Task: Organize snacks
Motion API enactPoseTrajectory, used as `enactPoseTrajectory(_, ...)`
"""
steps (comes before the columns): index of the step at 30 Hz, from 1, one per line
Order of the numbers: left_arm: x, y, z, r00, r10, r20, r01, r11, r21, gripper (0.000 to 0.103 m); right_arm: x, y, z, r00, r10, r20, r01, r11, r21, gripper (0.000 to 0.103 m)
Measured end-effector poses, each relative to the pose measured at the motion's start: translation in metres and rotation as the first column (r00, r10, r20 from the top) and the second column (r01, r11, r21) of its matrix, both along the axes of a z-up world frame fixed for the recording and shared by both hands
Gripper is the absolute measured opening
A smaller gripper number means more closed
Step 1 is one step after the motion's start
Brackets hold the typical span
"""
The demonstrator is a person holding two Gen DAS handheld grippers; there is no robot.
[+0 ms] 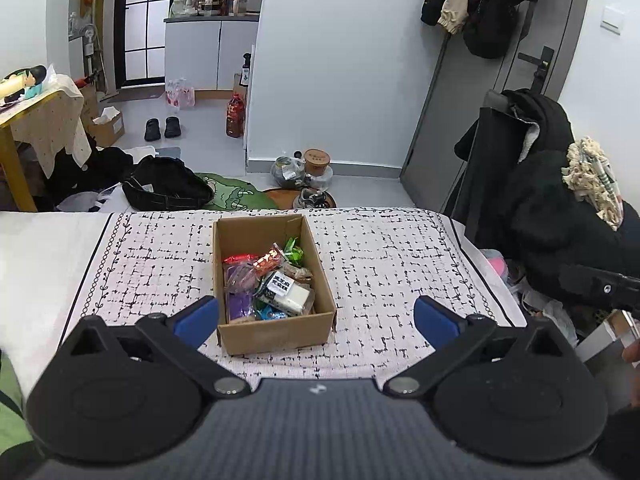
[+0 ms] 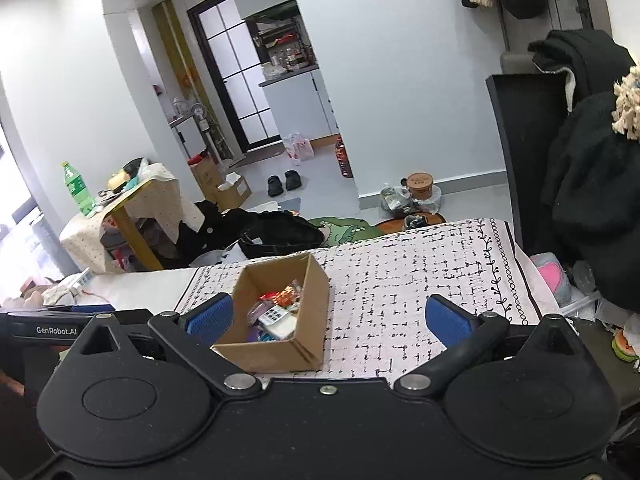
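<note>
An open cardboard box point(image 1: 276, 332) stands on the black-and-white patterned cloth point(image 1: 380, 264). It holds several wrapped snacks point(image 1: 276, 284): red, green, purple, blue and a white pack with a black label. My left gripper point(image 1: 316, 316) is open and empty, its blue pads point(image 1: 198, 320) on either side of the box's near end, held back from it. In the right wrist view the box point(image 2: 272, 354) sits left of centre with the snacks point(image 2: 276, 312) inside. My right gripper point(image 2: 328, 318) is open and empty, its left pad point(image 2: 210, 318) beside the box's left wall.
The cloth covers a table whose far edge point(image 1: 280, 211) drops to a floor with a black bag point(image 1: 168, 188), a green mat and jars. A dark chair piled with coats point(image 1: 540, 184) stands at the right. A yellow side table point(image 2: 132, 208) with a green bottle stands at the left.
</note>
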State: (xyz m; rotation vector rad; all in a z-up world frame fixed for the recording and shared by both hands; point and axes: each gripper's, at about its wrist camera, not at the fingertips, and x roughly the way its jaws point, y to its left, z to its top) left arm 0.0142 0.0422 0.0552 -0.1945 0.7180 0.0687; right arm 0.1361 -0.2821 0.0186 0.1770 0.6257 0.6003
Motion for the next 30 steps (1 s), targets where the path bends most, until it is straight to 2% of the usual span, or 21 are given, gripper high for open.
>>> enactPoseTrajectory(15, -0.047, -0.001, 0.021, 0.999, -0.015, 0.03, 0.014, 0.999, 0.03, 0.103, -0.047, 0.007, 0.018, 1.0, 0.008, 0.029, -0.006, 0.999, -0.039, 0.103)
enactPoseTrajectory(30, -0.07, -0.004, 0.029, 0.999, 0.0, 0.036, -0.003, 0.997, 0.072, 0.103, -0.065, 0.009, 0.023, 0.999, -0.017, 0.036, 0.021, 0.996, -0.085, 0.103)
